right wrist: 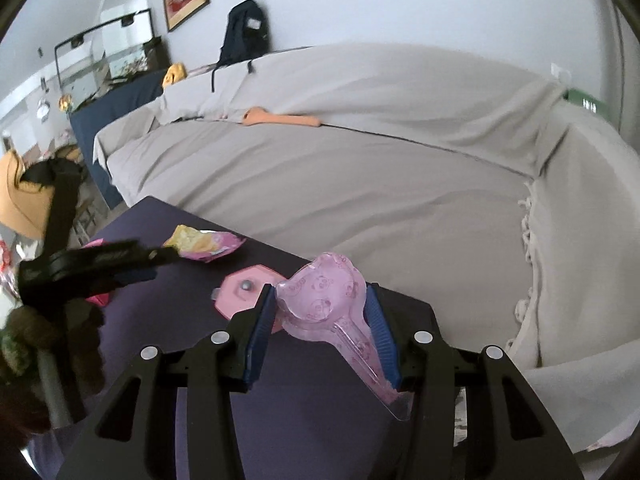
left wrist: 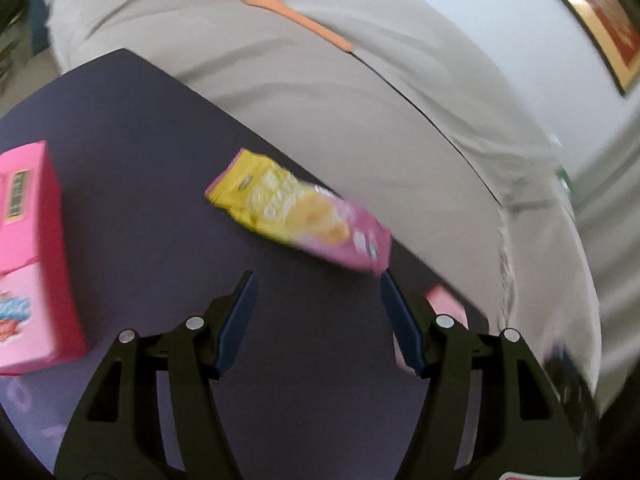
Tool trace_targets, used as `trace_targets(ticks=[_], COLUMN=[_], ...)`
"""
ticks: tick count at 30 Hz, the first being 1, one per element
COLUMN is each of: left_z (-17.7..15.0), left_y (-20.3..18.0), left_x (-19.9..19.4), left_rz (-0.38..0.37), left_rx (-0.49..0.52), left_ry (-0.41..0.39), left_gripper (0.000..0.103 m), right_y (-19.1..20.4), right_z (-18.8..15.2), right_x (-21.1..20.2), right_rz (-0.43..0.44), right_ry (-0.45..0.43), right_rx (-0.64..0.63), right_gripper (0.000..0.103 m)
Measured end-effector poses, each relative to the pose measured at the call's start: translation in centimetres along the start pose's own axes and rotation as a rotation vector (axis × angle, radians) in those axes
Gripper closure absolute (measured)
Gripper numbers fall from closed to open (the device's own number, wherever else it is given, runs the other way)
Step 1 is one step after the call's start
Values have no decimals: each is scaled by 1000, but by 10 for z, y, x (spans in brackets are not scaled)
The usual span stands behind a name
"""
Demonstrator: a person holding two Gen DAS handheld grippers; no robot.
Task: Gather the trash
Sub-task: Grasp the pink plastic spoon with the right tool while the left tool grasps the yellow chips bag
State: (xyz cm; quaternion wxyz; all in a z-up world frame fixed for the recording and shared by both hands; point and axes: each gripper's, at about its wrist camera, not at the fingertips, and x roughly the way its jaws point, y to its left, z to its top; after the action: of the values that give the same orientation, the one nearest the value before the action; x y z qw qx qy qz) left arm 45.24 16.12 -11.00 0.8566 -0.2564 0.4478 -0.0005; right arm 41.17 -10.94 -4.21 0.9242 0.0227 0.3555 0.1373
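A crumpled yellow and pink snack wrapper point(left wrist: 298, 216) lies on the dark purple table point(left wrist: 140, 120), just ahead of my left gripper point(left wrist: 317, 276), which hovers open with nothing between its fingers. The same wrapper point(right wrist: 204, 244) shows in the right wrist view, with the left gripper point(right wrist: 100, 260) reaching toward it from the left. My right gripper point(right wrist: 320, 288) is shut on a clear pink plastic blister shell point(right wrist: 324, 292), lifted off the table point(right wrist: 320, 420). A pink backing card point(right wrist: 244, 288) lies flat just behind it.
A pink carton point(left wrist: 28, 260) stands at the table's left side. Another pink piece point(left wrist: 448, 308) lies behind the left gripper's right finger. A sofa under a beige sheet point(right wrist: 360, 168) borders the table's far edge, with an orange object point(right wrist: 280, 118) and a dark backpack point(right wrist: 244, 32) on it.
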Motion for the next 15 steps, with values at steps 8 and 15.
trace_targets(ticks=[8,15], left_z=[20,27], left_y=[-9,0], left_x=[31,38], left_rz=[121,147], left_rx=[-137,-144], left_ry=[-20,12], left_gripper=[45,86], right_y=[-12,-7], right_z=[-16,-26], right_x=[14,17], right_rz=[24,79], right_ry=[21,41], right_rx=[10,29], right_gripper=[59,59])
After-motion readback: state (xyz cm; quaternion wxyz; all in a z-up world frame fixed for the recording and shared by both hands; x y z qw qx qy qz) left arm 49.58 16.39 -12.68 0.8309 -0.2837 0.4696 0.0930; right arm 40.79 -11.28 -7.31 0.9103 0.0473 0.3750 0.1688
